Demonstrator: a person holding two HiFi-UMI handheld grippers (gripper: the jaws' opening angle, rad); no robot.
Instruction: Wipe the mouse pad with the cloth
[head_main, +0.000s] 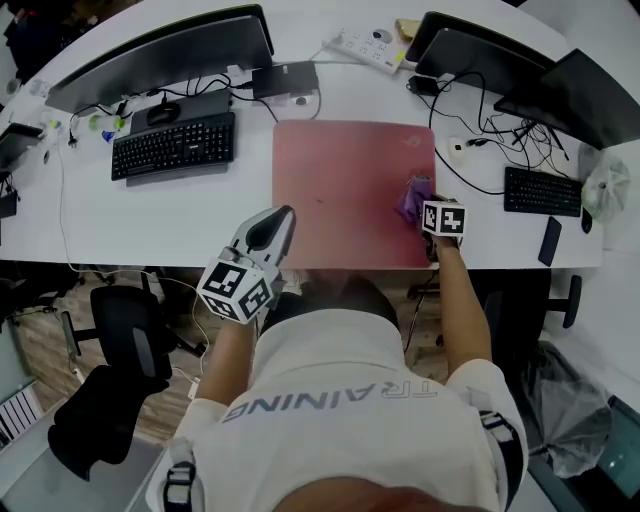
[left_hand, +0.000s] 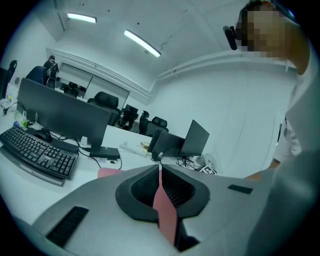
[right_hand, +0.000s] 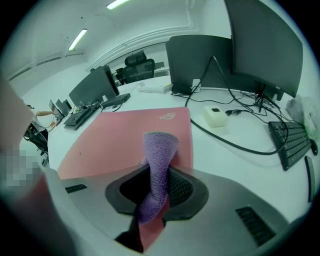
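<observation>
Two handheld grippers work over a white desk (head_main: 140, 215), seen from above the seated person. A large red mouse pad (head_main: 345, 190) lies flat at the middle of the desk, its near edge close to the desk's front edge. The right gripper (head_main: 426, 205) is over the pad's right side, and its jaws pinch a small purple cloth (right_hand: 159, 150). In the right gripper view the cloth is caught by its lower part between the jaws. Its free end stands up above them in a loose fold, with the pad beyond. The left gripper (head_main: 281, 222) is at the pad's near left corner; whether it touches the pad cannot be told. Its jaws are pressed together on nothing, and only a sliver of red pad shows through the slit.

The cloth looks soft, light and fluffy, like terry, and quite limp. It will probably bunch rather than spread, so a low hold with the loose end laid flat on the pad should wipe best. The pad looks thin and flexible with a smooth top. It may slide or ripple under a stroke, so pressing down its corner could help.

A pale emblem (right_hand: 167, 116) is printed near the pad's far right corner, too small to read. Letters across the back of the person's shirt (head_main: 335, 402) seem to spell TRAINING.
</observation>
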